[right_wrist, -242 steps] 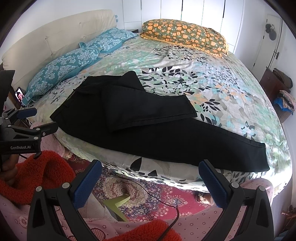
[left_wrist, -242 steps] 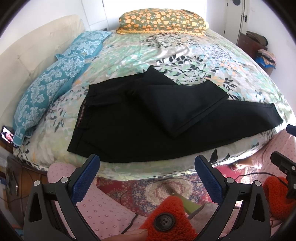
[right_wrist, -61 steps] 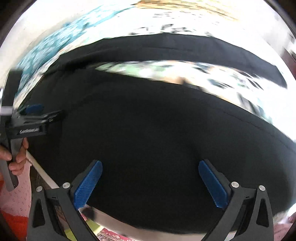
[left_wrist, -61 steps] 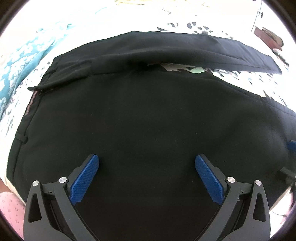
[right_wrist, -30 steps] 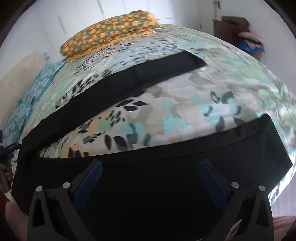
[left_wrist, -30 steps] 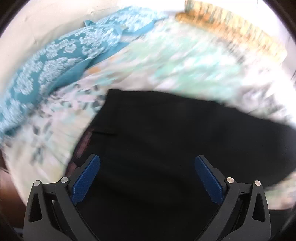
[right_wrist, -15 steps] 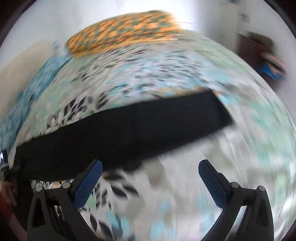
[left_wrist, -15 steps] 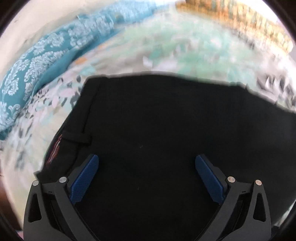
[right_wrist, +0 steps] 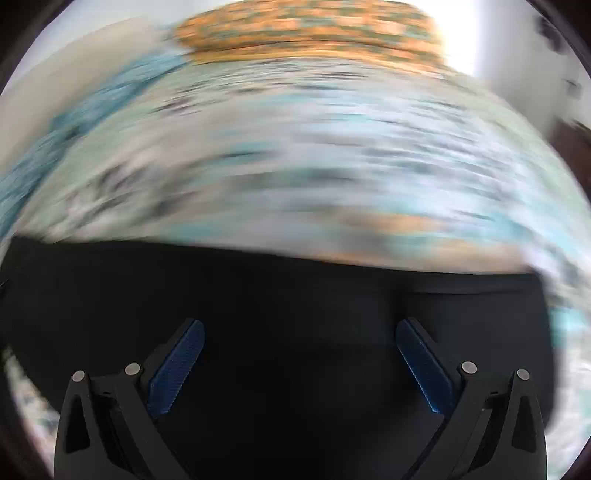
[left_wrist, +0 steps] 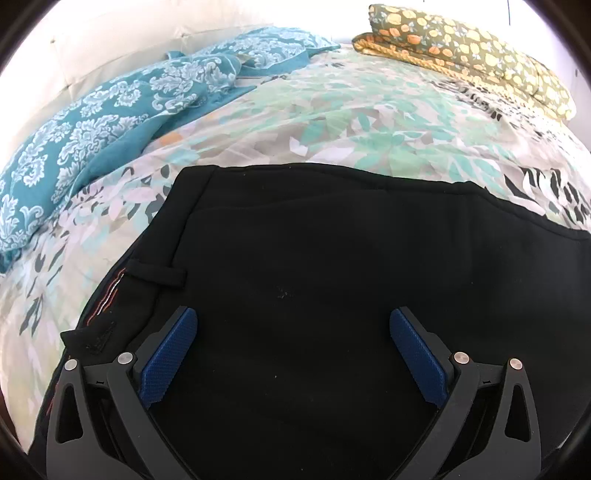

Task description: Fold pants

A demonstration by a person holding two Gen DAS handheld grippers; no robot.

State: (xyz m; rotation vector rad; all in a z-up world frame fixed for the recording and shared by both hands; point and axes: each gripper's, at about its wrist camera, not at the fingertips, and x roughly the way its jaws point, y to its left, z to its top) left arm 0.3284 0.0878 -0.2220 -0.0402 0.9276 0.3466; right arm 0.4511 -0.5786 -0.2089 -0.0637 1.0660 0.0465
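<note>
Black pants (left_wrist: 314, 258) lie flat on a floral bedspread (left_wrist: 351, 122), waistband and a belt loop (left_wrist: 157, 275) at the left. My left gripper (left_wrist: 293, 343) hovers open just above the waist end, nothing between its blue pads (left_wrist: 168, 354). In the right wrist view, which is motion-blurred, the pants (right_wrist: 295, 306) fill the lower half, their leg hem at the right. My right gripper (right_wrist: 301, 363) is open over the cloth, holding nothing.
Teal patterned pillows (left_wrist: 103, 107) lie along the white headboard at the left. An orange-flowered pillow (left_wrist: 469, 48) sits at the far side of the bed, also blurred in the right wrist view (right_wrist: 306, 31). Bedspread beyond the pants is bare.
The far leg now lies over the near one, so the pants look folded lengthwise. The left gripper has steadied over the waist; the right gripper has swung down over the leg end, still moving.
</note>
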